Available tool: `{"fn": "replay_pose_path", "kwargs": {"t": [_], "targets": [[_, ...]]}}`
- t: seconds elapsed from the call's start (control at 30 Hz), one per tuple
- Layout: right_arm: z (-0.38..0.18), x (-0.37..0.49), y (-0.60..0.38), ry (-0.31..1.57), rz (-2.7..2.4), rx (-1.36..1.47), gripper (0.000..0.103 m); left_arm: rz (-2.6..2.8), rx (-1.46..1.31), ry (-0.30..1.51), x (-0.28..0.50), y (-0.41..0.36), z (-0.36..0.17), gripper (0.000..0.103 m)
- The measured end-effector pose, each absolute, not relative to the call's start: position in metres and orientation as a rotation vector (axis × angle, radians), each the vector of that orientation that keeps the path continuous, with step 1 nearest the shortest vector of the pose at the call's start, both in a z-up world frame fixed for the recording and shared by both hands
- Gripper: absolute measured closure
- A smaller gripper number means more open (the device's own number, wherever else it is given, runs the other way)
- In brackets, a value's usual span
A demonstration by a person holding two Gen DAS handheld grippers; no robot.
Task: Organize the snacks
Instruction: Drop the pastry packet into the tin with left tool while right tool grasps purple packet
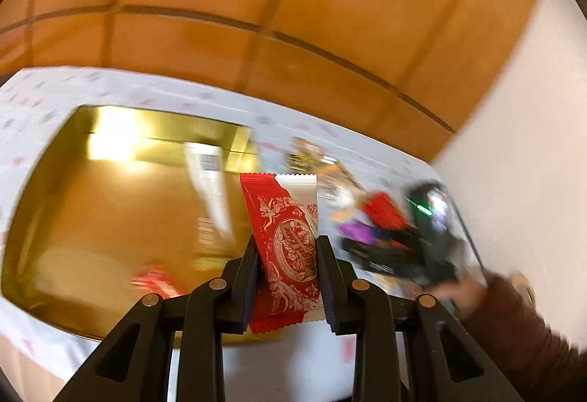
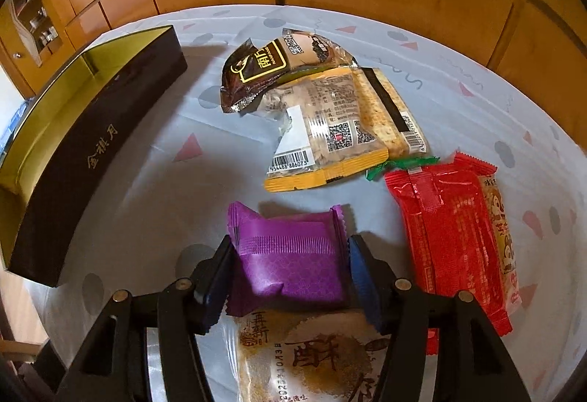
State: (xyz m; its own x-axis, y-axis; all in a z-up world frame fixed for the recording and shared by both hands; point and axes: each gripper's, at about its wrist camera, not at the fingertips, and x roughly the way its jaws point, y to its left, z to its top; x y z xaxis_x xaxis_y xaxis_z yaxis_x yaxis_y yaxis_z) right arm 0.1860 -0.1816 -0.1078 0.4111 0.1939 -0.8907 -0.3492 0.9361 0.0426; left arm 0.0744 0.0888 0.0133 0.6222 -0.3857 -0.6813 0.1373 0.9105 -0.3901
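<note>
Grippers both grip: our left gripper (image 1: 287,266) clamps a red wrapper (image 1: 284,240), gold box (image 1: 121,218) at 9 o'clock. Our right gripper (image 2: 290,255) squeezes a purple packet (image 2: 290,255), 1 red packet (image 2: 451,236) at 3 o'clock.

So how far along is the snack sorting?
Early on. The gold box holds only a packet or two, blurred. In hand: the left hand-held gripper carries a red packet; the right hand-held gripper brackets a purple packet. Left: several packets on the table, including a yellow one.
</note>
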Motion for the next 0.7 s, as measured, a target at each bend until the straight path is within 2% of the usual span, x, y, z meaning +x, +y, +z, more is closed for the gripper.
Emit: {"fn": "replay_pose_path", "kwargs": {"t": [0.33, 0.6, 0.7], "targets": [[-0.107, 0.181, -0.181, 1.081, 0.342, -0.183, 0.042, -0.088, -0.376, 0.931, 0.131, 0.164, -0.013, 0.074], [-0.108, 0.183, -0.181, 1.071, 0.336, -0.171, 0.042, -0.048, -0.362, 0.959, 0.194, 0.171, -0.028, 0.074], [-0.108, 0.182, -0.182, 1.067, 0.334, -0.168, 0.042, -0.060, -0.355, 0.983, 0.216, 0.164, -0.034, 0.067]]}}
